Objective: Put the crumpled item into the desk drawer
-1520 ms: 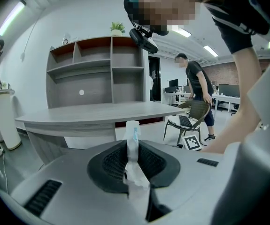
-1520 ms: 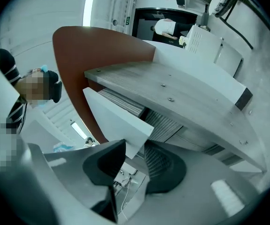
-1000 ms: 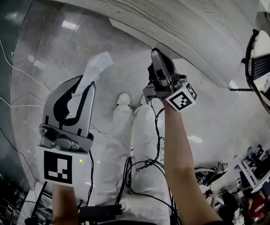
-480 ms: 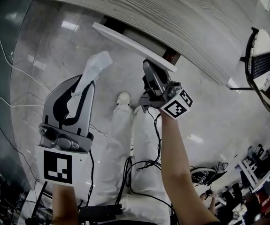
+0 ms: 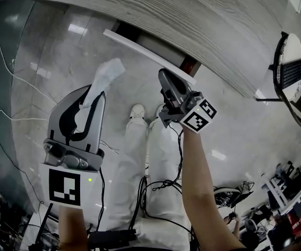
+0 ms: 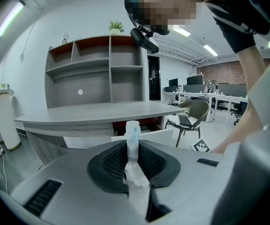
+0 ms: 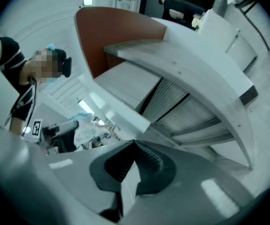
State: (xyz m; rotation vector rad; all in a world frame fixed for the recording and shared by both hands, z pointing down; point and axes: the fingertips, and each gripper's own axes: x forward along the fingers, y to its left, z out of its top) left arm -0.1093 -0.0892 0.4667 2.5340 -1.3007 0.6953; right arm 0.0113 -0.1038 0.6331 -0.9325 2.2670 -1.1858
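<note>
The crumpled item (image 5: 108,71) is a white wad of paper that sticks up out of my left gripper (image 5: 94,94), which is shut on it and held still in front of the desk. In the left gripper view the wad (image 6: 133,134) stands between the pads. The desk drawer (image 5: 149,50) stands pulled out from under the grey desk top (image 5: 208,30), its white front (image 7: 113,108) facing me. My right gripper (image 5: 166,76) hangs just below and in front of that white front, apart from it. Its jaws have just been closing and now meet at the tips (image 7: 134,143) with nothing between them.
My legs and white shoes (image 5: 138,110) are on the glossy floor below the drawer. Thin cables (image 5: 3,109) trail at the left. A wicker chair (image 5: 296,75) with a keyboard on it stands at the right. A shelf unit (image 6: 97,64) rises behind the desk.
The drawer has come out from under the desk as my right gripper drew back toward me. That gripper has since sunk a little, clear of the drawer front. The left gripper kept still.
</note>
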